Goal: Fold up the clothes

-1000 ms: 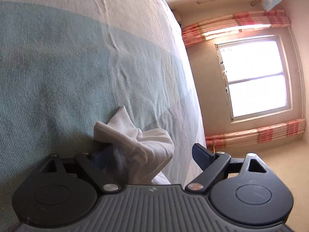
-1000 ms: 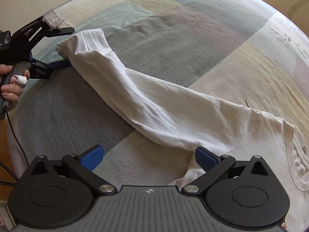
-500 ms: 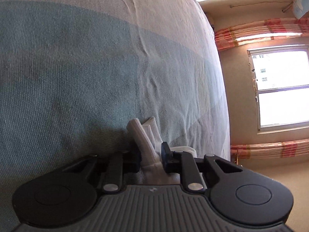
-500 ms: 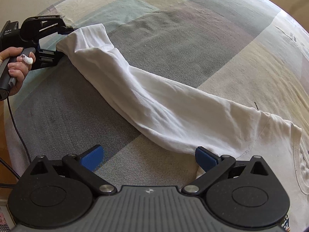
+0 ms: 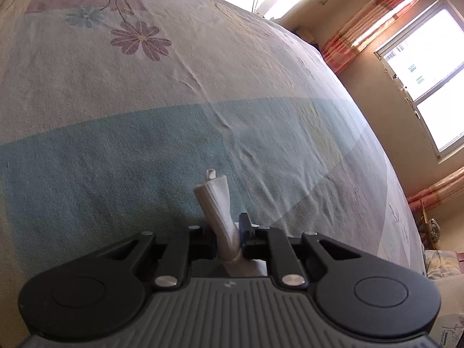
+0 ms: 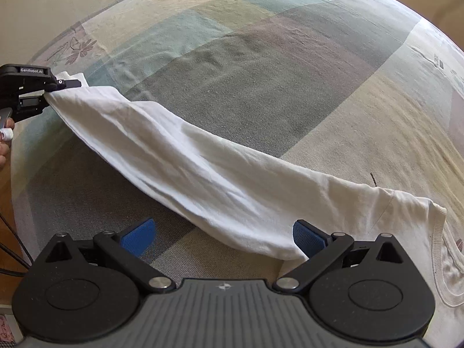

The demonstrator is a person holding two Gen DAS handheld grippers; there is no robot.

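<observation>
White shirt (image 6: 220, 179) stretched across bed (image 6: 290, 72); left gripper (image 5: 229, 235) clamped on its cuff for tension. Right gripper (image 6: 223, 235) spread wide, sleeve just ahead of its 2 fingers, empty

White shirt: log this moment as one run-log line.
left tool: shut on white shirt cuff, lifted | right tool: open, beside the sleeve | surface: patchwork bedsheet

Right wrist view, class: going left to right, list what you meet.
Black left gripper clamping the cloth → long white cotton shirt → its ribbed neckline.
</observation>
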